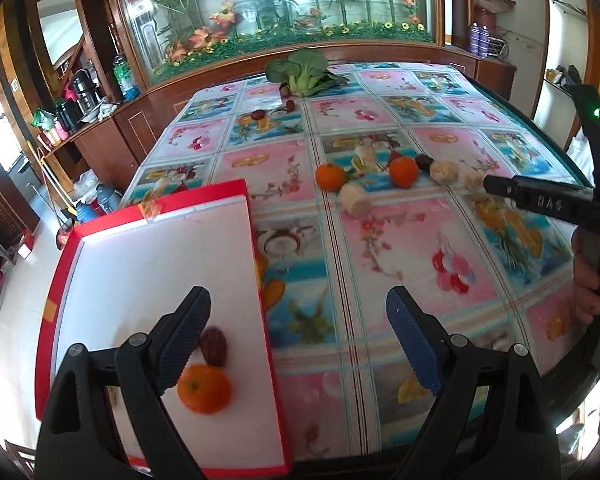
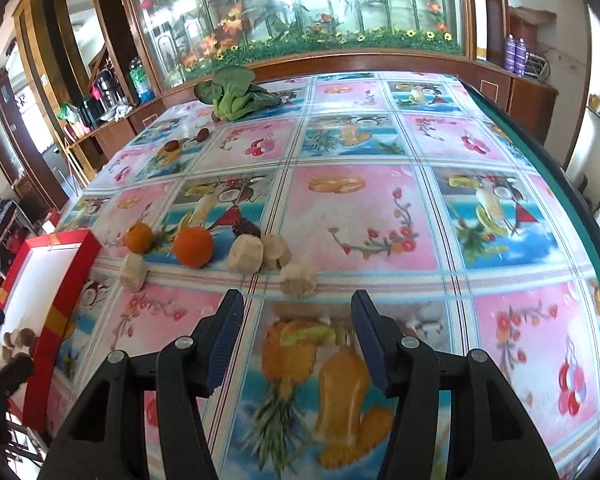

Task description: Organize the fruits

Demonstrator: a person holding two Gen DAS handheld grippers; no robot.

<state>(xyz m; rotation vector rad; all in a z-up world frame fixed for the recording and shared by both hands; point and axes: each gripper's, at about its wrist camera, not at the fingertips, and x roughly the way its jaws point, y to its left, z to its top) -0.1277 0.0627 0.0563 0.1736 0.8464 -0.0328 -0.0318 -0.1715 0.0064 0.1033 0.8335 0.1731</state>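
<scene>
**The pale chunk lies straight ahead of the right jaws**

On the left, a red tray [image 1: 62, 276] with a white floor is seen on the table [image 2: 360, 220]. An orange [image 1: 205, 389] and a brown date [image 1: 214, 346] are already lying in it. The left gripper [image 1: 298, 338] is held over the tray's right edge. Its jaws are spread wide and nothing is held between them.

In the middle of the table, more fruit is left in a loose row: two oranges [image 2: 139, 236] [image 2: 193, 246], a dark fruit [image 2: 247, 227] and several pale chunks.

On the right, the right gripper [image 2: 298, 340] is held low over the table. Its jaws are spread and empty too. The nearest pale chunk [image 2: 299, 279] lies just in front of the gap between them, a little toward the left jaw. It looks short and blocky, with no clear long side.

The right gripper is much nearer to this chunk than the left one. A short push forward is probably all that is needed before it can be pinched.
</scene>
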